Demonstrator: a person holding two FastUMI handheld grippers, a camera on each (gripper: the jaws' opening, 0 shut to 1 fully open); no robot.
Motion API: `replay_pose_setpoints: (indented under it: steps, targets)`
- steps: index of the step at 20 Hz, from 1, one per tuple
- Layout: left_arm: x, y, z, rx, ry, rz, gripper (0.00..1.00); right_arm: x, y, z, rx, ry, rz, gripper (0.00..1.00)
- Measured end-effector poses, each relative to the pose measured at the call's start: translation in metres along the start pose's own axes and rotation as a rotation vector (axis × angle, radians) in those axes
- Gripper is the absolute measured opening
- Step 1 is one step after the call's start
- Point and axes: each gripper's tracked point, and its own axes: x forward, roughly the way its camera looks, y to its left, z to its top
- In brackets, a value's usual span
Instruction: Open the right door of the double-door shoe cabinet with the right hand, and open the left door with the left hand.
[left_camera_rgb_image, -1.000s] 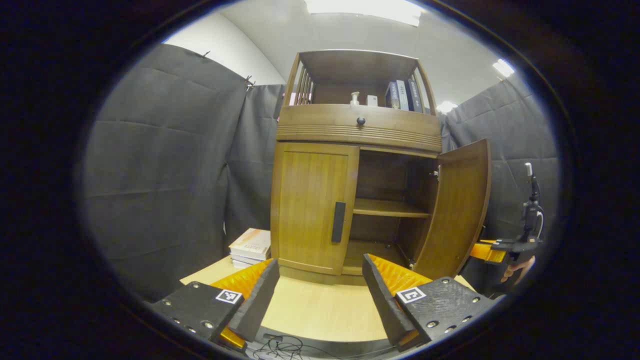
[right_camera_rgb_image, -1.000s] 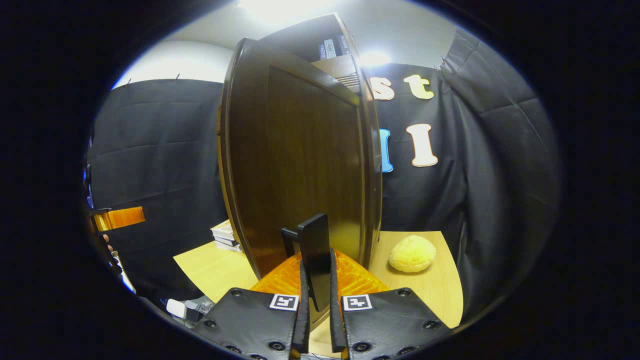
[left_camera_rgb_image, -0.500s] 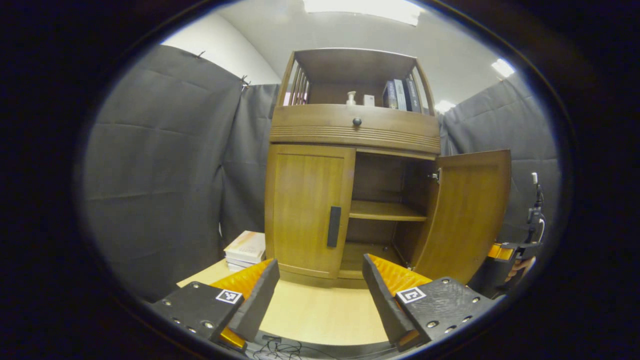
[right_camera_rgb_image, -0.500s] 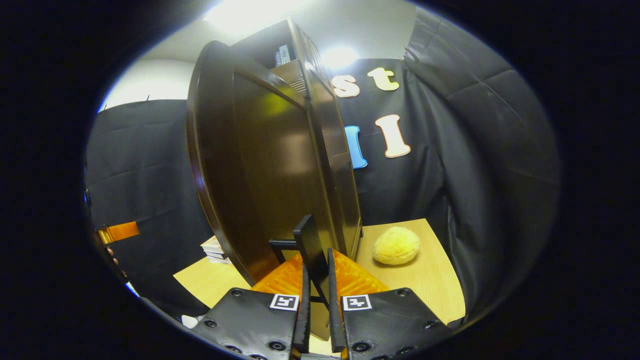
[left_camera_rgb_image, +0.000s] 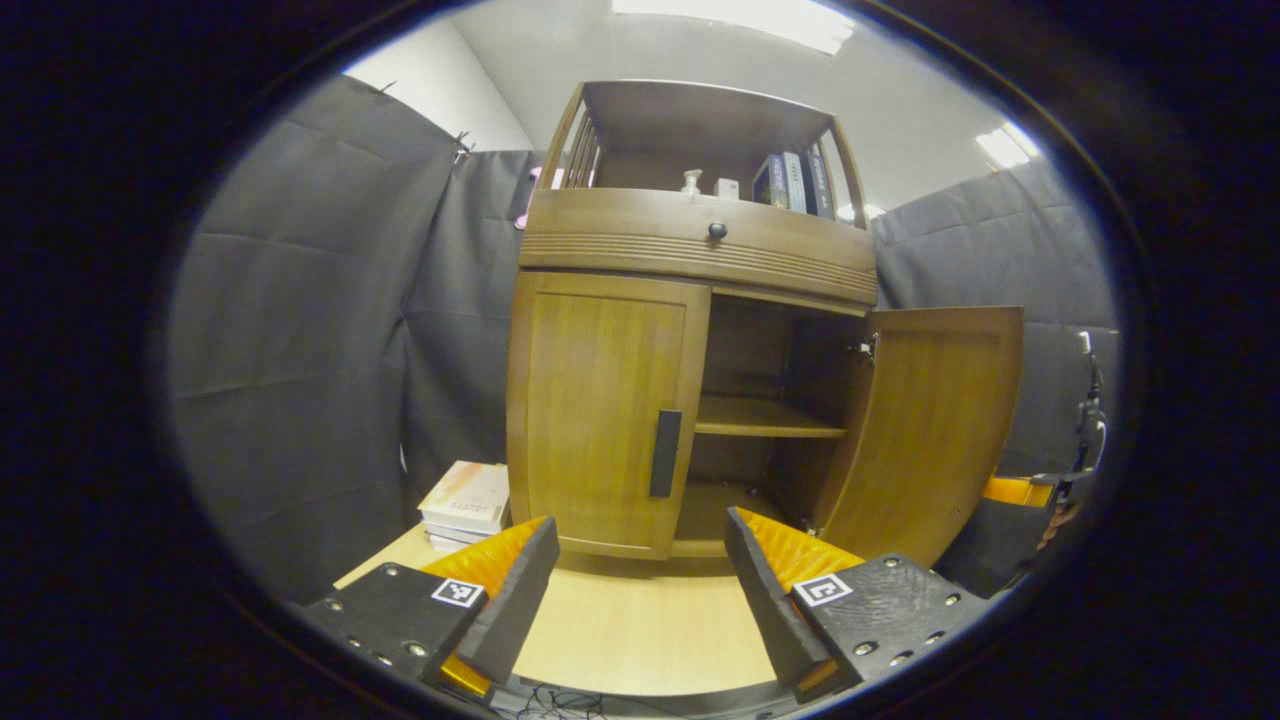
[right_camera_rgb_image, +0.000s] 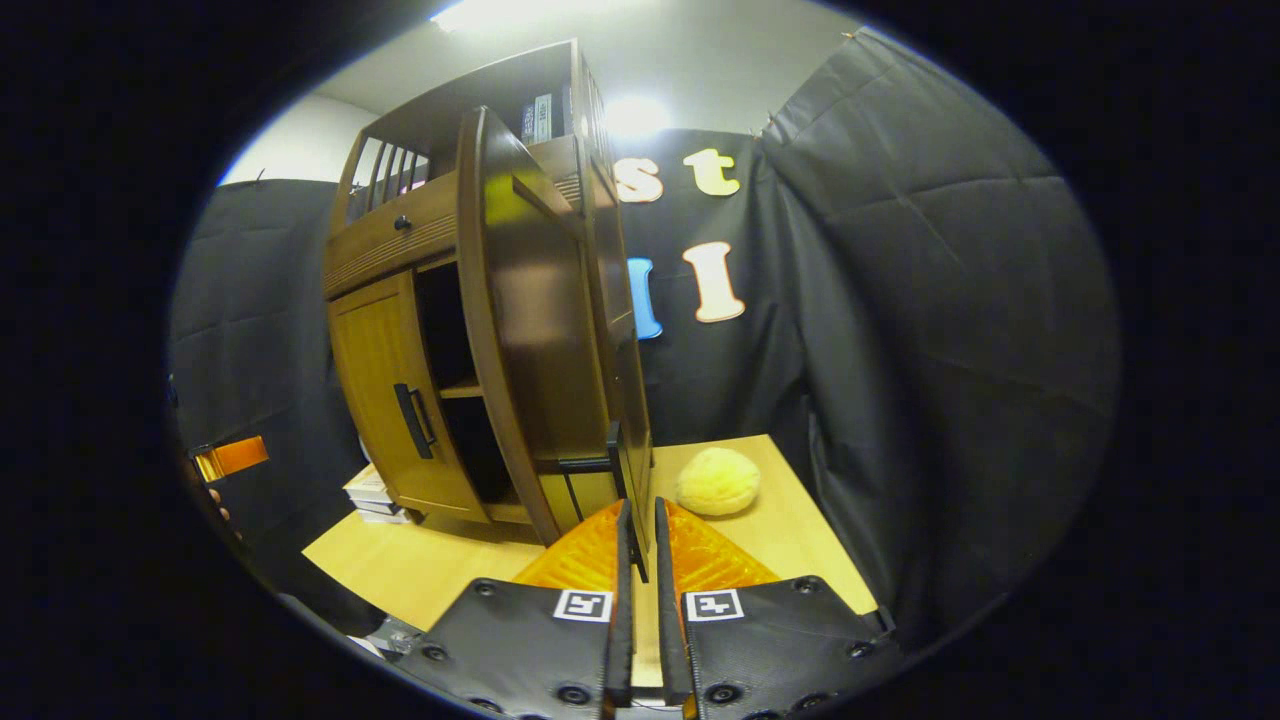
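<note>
Tabletop (left_camera_rgb_image: 640, 630); right gripper (right_camera_rgb_image: 640, 520) clamps right door handle (right_camera_rgb_image: 620, 465); left gripper (left_camera_rgb_image: 640, 560) spread; book titles illegible.

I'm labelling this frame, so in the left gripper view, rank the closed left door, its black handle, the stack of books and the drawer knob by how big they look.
1. left door
2. stack of books, though it may sit nearer the camera
3. handle
4. drawer knob
</note>
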Motion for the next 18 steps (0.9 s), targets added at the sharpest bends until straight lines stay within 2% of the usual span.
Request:
replay_pose_setpoints:
  steps: [1,2,3,4,6,7,8,9,12,15,16,17,18]
  targets:
    - [-0.001,0.0,0.001,-0.006,0.0,-0.016,0.96,-0.007,0.001,0.005,-0.003,-0.012,-0.033,0.11]
    - [0.0,0.001,0.001,-0.007,0.004,-0.028,0.96,-0.013,0.001,0.008,-0.004,-0.024,-0.065,0.12]
    - [-0.001,0.003,0.001,-0.003,0.008,-0.039,0.96,-0.019,0.002,0.011,-0.005,-0.04,-0.097,0.04]
    - [-0.001,0.005,0.002,0.002,0.006,-0.049,0.96,-0.024,0.004,0.016,-0.005,-0.057,-0.131,0.11]
    - [-0.001,0.01,0.003,0.014,-0.001,-0.073,0.95,-0.036,0.011,0.022,0.002,-0.09,-0.198,0.11]
    - [0.001,0.011,0.001,0.018,-0.005,-0.084,0.95,-0.042,0.02,0.024,0.01,-0.106,-0.214,0.04]
    - [0.001,0.011,0.001,0.022,-0.008,-0.095,0.95,-0.046,0.033,0.025,0.015,-0.12,-0.211,0.04]
    - [0.001,0.013,0.001,0.025,-0.01,-0.103,0.95,-0.047,0.047,0.029,0.007,-0.137,-0.205,0.11]
    - [-0.001,0.02,0.003,0.014,-0.021,-0.112,0.95,-0.042,0.073,0.046,-0.031,-0.203,-0.198,0.11]
    - [-0.002,0.024,0.004,-0.022,-0.027,-0.103,0.95,-0.036,0.099,0.056,-0.056,-0.212,-0.17,0.12]
    - [-0.003,0.026,0.004,-0.036,-0.024,-0.096,0.95,-0.033,0.108,0.061,-0.069,-0.218,-0.158,0.07]
    - [-0.004,0.027,0.004,-0.054,-0.025,-0.092,0.95,-0.031,0.115,0.065,-0.081,-0.225,-0.149,0.12]
    - [-0.004,0.026,0.005,-0.076,-0.027,-0.094,0.95,-0.029,0.12,0.069,-0.09,-0.229,-0.145,0.12]
